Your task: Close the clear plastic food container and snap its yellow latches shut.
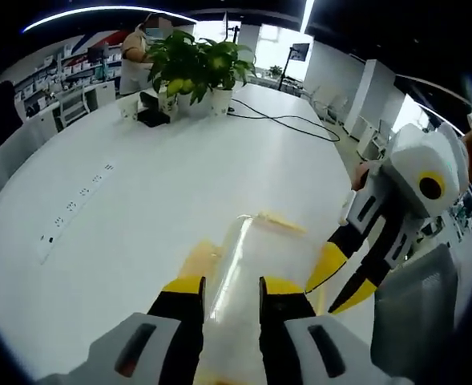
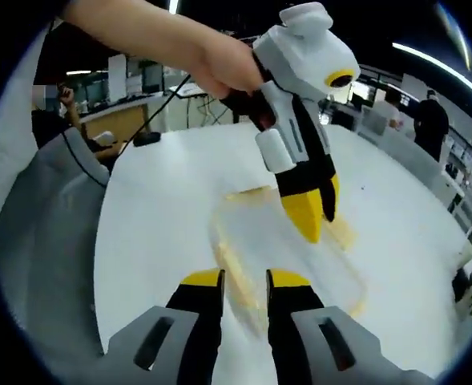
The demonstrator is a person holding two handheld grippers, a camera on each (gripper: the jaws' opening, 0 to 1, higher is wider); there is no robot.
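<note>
The clear plastic container (image 1: pixel 256 253) lies on the white table, blurred, with yellow latches (image 1: pixel 280 222) at its edges. My left gripper (image 1: pixel 231 290) hangs just above its near side, jaws a little apart, and a bright clear edge runs up between them. My right gripper (image 1: pixel 341 281) comes in from the right, its yellow tips at the container's right side. In the right gripper view the container (image 2: pixel 332 269) lies ahead of my right gripper (image 2: pixel 245 282), whose jaws stand slightly apart over a yellow latch (image 2: pixel 237 277). A hand holds the left gripper (image 2: pixel 316 210), tips down over the container.
The white table (image 1: pixel 139 200) stretches far ahead, with potted plants (image 1: pixel 191 68), a black cable (image 1: pixel 292 120) and a row of sockets (image 1: pixel 75 204) on it. A grey chair back (image 2: pixel 47 241) stands beside the table's edge. People stand in the background.
</note>
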